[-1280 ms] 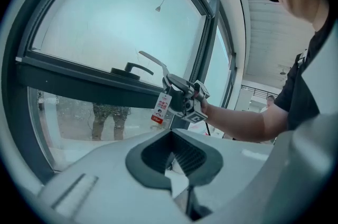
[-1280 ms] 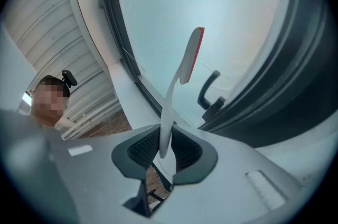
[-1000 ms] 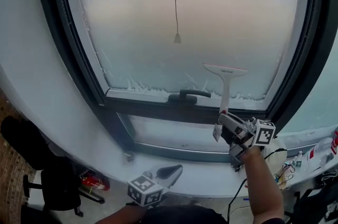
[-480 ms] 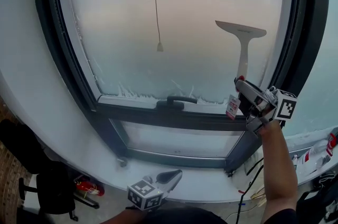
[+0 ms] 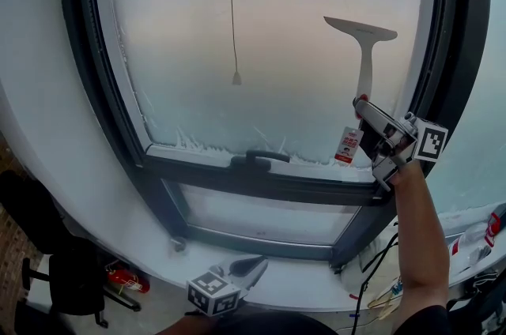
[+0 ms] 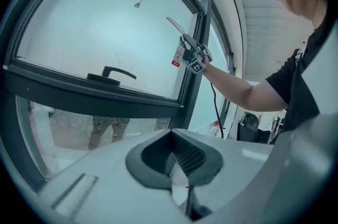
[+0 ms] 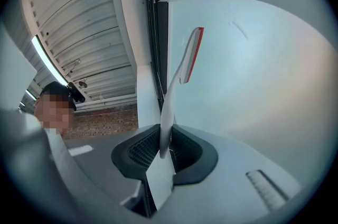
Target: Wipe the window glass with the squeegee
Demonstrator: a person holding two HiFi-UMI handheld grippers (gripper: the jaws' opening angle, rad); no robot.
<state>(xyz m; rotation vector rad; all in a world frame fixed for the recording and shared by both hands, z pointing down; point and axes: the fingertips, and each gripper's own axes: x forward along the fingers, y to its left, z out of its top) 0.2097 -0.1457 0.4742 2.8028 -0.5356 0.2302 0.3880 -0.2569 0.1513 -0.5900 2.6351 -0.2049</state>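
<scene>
The white squeegee (image 5: 364, 49) stands upright against the frosted window glass (image 5: 269, 33), its blade near the pane's upper right. My right gripper (image 5: 366, 111) is shut on the lower end of its handle, and a small tag (image 5: 346, 145) hangs beside it. In the right gripper view the squeegee (image 7: 185, 59) rises from between the jaws, its red-edged blade toward the glass. My left gripper (image 5: 254, 267) hangs low over the sill, shut on nothing. The left gripper view shows the right gripper (image 6: 191, 55) and the squeegee (image 6: 175, 25) far off by the frame.
A dark window frame (image 5: 443, 49) runs just right of the squeegee. A black window handle (image 5: 261, 159) sits on the lower rail, and a pull cord (image 5: 235, 77) hangs mid-pane. Cables and bottles (image 5: 474, 242) lie on the sill at right. A black chair (image 5: 71, 278) stands at lower left.
My right gripper has carried the squeegee up and to the right, from just above the lower rail to the pane's upper right. The left gripper has stayed low by the sill.
</scene>
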